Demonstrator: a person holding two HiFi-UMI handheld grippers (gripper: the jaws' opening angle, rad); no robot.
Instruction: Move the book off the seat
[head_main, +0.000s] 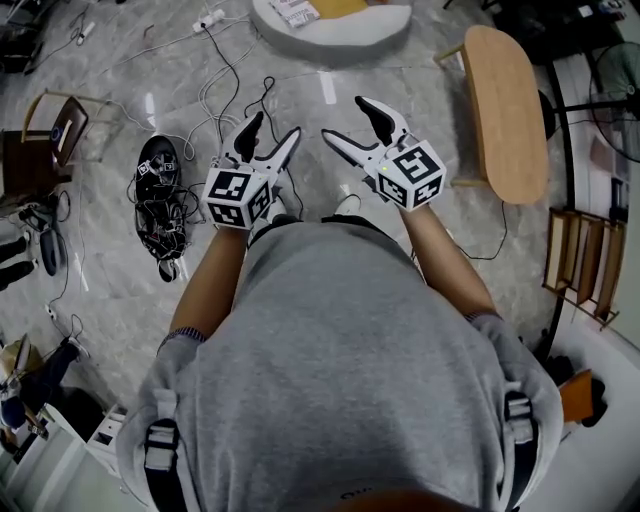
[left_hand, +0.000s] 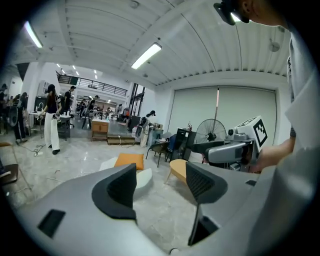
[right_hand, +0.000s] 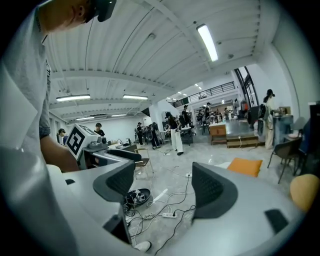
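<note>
In the head view a round white seat (head_main: 335, 30) lies on the floor at the top edge, with an orange cushion (head_main: 340, 7) and a flat printed thing, apparently the book (head_main: 293, 11), on it. Both grippers are held in front of the person's chest, well short of the seat. My left gripper (head_main: 272, 130) is open and empty, and so is my right gripper (head_main: 346, 120). The left gripper view looks between its open jaws (left_hand: 160, 182) at the orange cushion (left_hand: 129, 161) on the white seat (left_hand: 144, 177); no book shows there. The right gripper (right_hand: 162, 185) faces cables on the floor.
An oval wooden table (head_main: 505, 110) stands right of the seat. A black case full of cables (head_main: 160, 195) and loose cords with a power strip (head_main: 210, 20) lie on the floor at the left. A wooden chair (head_main: 45, 135) stands far left. People stand in the background.
</note>
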